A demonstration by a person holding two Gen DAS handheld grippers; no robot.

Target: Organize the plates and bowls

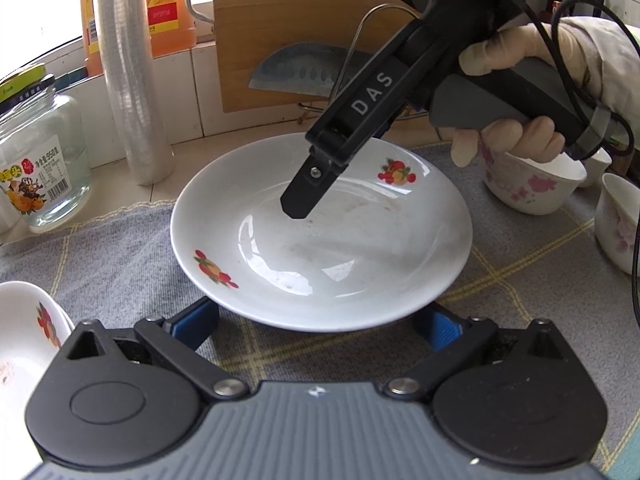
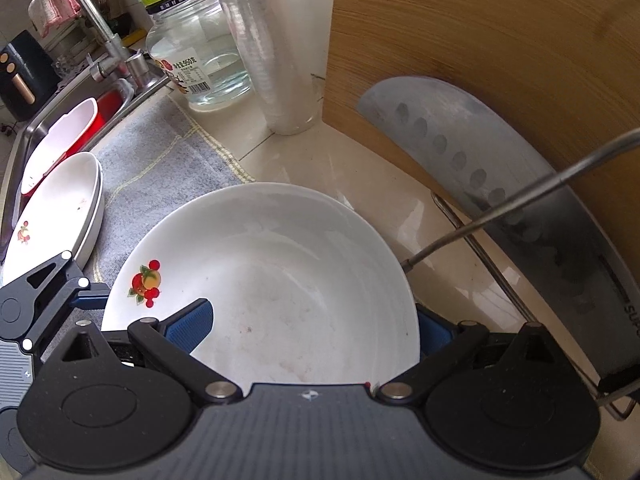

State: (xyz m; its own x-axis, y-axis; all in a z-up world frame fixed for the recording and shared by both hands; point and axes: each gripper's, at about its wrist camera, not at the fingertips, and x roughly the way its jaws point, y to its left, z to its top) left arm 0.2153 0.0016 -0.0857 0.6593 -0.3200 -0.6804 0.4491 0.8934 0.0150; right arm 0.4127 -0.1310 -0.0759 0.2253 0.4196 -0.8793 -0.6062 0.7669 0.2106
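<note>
Centrally, round glossy white plate (image 1: 320, 240), checked cloth (image 1: 120, 256) — soft weave

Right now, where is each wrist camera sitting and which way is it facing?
Left wrist: on the left tool, low over the grey checked cloth, facing the white fruit-print ceramic plate; its own blue-padded fingers, plus the right tool and gloved hand, show.
Right wrist: on the right tool, above that plate, facing the wooden cutting board and steel cleaver; its own fingers and the left tool show.
Shared: the plate, board, cleaver, glass jar.
</note>
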